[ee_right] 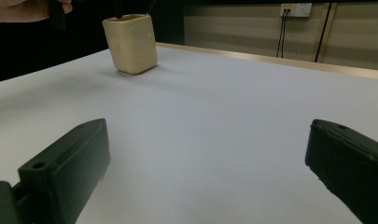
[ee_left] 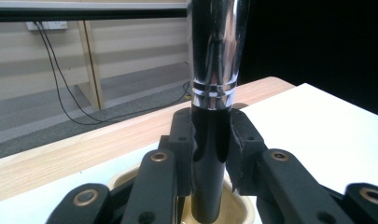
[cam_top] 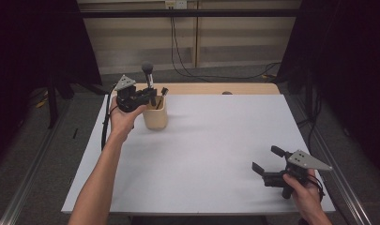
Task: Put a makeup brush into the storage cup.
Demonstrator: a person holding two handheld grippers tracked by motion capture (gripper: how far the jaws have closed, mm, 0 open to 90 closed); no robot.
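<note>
Brush (cam_top: 148,77) stands upright, pinched at its dark handle by the left gripper (cam_top: 152,96) directly over the cream holder (cam_top: 155,115) near the table's (cam_top: 216,154) far left corner, its lower end already inside. Right gripper (cam_top: 265,161) rests spread wide near the right front corner, well apart

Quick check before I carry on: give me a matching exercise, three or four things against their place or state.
Things:
1. makeup brush
2. cream cup
3. left hand-held gripper
4. right hand-held gripper

States:
A. open, nothing between its jaws
B. upright, handle end in the cup
C. standing at the table's far left
D. shut on the brush handle

Pairs: 1-B, 2-C, 3-D, 4-A
</note>
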